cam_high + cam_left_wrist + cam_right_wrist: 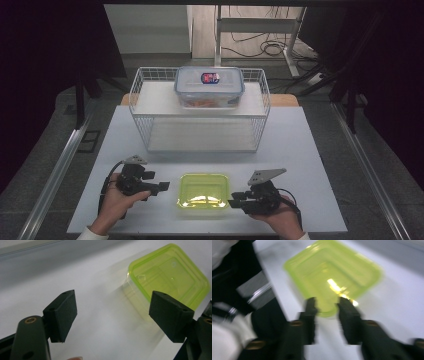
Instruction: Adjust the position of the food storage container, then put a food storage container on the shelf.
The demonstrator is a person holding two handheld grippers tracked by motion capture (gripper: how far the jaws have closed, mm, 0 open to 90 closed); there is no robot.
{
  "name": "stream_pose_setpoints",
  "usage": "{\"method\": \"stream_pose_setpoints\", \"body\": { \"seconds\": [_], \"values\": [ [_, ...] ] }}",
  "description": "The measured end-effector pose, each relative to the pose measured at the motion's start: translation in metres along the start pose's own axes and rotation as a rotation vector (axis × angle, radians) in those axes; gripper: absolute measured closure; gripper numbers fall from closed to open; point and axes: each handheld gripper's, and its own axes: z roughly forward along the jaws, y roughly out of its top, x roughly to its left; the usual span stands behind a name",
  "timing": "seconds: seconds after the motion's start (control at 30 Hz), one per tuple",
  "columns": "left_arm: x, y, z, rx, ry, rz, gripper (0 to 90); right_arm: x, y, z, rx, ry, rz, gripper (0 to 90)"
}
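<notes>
A clear lidded container (209, 86) with a red-and-blue label, text unreadable, sits on the wire rack (199, 108). The green container (203, 190) rests on the desk (310, 165), between both empty hand-held grippers: left (161, 187) wide open, right (236, 199) partly open.

Both hand-held tools are matte black. The left gripper (159, 188) and the right gripper (235, 200) each carry a grey three-cornered plate on top and trail a thin black cable. In the left gripper view the jaws end in blocky black pads with small holes, hinged on brass-coloured rivets. White sleeve cuffs show at both wrists.
</notes>
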Motion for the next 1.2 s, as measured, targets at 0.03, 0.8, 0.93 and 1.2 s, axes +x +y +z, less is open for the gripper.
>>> {"method": "stream_pose_setpoints", "body": {
  "seconds": [0.03,0.8,0.93,1.2],
  "values": [
    [0.000,0.000,0.000,-0.003,-0.001,-0.005,21.9,-0.004,-0.001,-0.002,-0.008,-0.014,0.019,56.3],
    [-0.012,-0.002,0.005,-0.027,-0.035,-0.010,18.7,-0.025,-0.009,0.007,-0.084,-0.046,0.196,18.9],
    [-0.016,-0.001,0.009,-0.024,-0.046,-0.019,16.4,-0.025,-0.007,0.009,-0.094,-0.044,0.211,20.7],
    [-0.021,-0.001,0.019,-0.030,-0.098,-0.069,16.1,-0.026,-0.005,0.016,-0.101,-0.042,0.260,25.8]
  ]
}}
